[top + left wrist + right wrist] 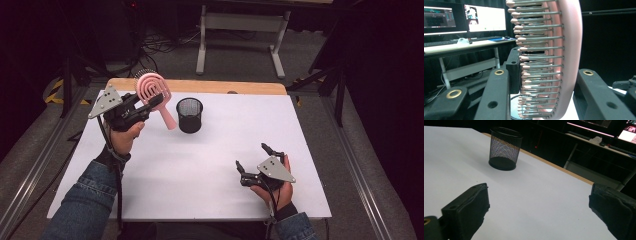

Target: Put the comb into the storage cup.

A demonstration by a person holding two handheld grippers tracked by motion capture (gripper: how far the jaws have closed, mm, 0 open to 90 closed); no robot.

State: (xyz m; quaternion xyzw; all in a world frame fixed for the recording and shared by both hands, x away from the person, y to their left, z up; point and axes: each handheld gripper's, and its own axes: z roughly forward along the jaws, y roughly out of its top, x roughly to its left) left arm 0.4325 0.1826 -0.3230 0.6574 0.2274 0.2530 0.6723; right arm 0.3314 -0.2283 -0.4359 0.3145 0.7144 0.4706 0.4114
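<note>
The left gripper (146, 103) clamps the pink hairbrush (156, 95) across its head, holding it lifted off the table (210, 165) with the handle angled down toward the black mesh cup (190, 115) just beside it, an orientation judged suited to a handle-first insertion. The cup stands upright near the table's far edge and appears empty (its bare bottom shows through the mesh). The right gripper (254, 161) rests low at the near right, jaws spread, holding nothing.
</note>
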